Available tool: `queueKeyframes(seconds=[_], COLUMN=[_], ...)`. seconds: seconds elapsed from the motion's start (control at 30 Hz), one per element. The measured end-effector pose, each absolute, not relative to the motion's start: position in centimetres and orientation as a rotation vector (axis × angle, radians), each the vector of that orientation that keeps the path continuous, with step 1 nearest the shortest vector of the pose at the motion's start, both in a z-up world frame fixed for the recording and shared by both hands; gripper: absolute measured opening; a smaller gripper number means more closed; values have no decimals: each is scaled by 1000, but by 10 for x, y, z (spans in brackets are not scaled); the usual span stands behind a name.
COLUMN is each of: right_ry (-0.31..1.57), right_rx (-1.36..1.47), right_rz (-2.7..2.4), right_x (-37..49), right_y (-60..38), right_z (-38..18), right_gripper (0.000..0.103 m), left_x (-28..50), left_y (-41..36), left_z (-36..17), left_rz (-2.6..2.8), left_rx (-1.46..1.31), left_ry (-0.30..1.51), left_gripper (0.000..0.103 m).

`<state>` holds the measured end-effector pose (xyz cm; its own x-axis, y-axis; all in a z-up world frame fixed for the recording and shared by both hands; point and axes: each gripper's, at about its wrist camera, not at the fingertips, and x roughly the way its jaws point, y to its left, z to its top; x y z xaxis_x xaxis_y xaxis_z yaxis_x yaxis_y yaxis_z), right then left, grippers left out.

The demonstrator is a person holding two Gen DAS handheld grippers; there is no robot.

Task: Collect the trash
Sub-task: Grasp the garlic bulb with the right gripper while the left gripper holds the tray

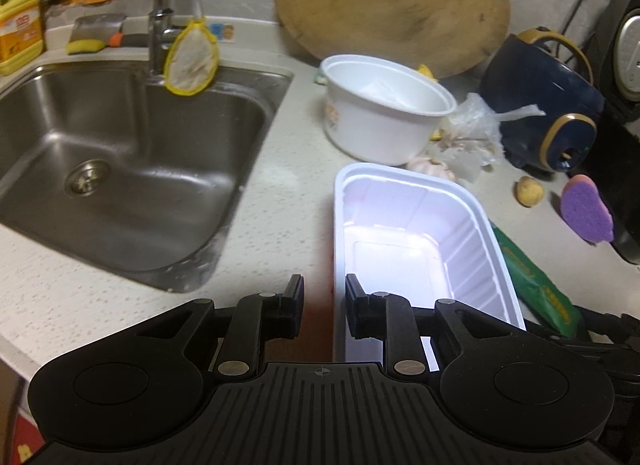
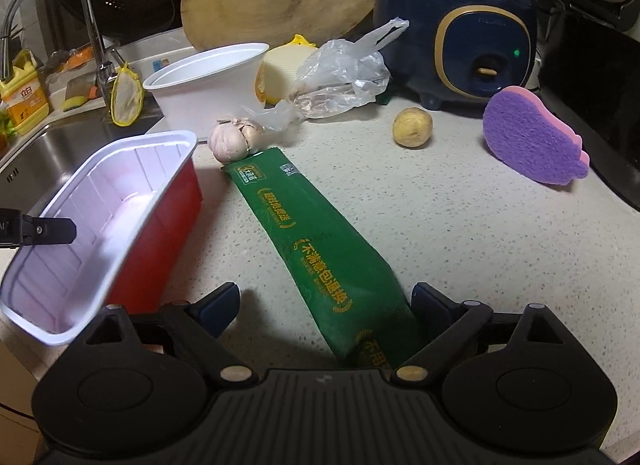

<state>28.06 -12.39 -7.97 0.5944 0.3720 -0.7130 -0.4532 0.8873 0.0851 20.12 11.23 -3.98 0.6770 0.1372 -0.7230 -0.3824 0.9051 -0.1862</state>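
Now, from biggest to smallest:

- Speckled counter [image 2: 460,233]: it spreads under and ahead of both claws, and the steel sink [image 1: 120,153] is sunk into it ahead and to the left of the left gripper [image 1: 323,285].
- Red tub [image 1: 400,225] with a white inside: the left gripper grasps its long left wall, one finger outside on the red face and the other inside against the white. The rest of the tub runs ahead and to the right of that claw. From the right wrist view the tub [image 2: 120,193] sits tilted, well to the left of the right gripper [image 2: 324,293].
- Green packet [image 2: 320,245]: it lies flat on the counter between the right claw's fingers, which stand released and spread wide. The right finger is just beside its edge, the left finger apart from it. The packet's far end points away ahead and to the left.
- Crumpled clear plastic bag [image 2: 340,77]: far ahead of the right claw, beyond the packet's far end.
- Garlic bulb [image 2: 232,139]: touching or just beside the packet's far corner.
- Potato [image 2: 412,127]: ahead and to the right of the right claw, alone.
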Motion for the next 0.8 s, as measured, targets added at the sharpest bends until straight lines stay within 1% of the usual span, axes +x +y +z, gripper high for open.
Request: queueKeyframes(seconds=[0.37, 0.8], right_ry=[784, 824], right_rx=[-169, -196], right_rz=[531, 555], right_x=[277, 282], right_y=[-121, -119], right_z=[-84, -81], right_gripper=[102, 103], left_x=[192, 175], left_y=[114, 125], left_z=[-42, -40], left_rz=[297, 344], left_rx=[-383, -426], left_ry=[770, 717], left_gripper=[24, 24])
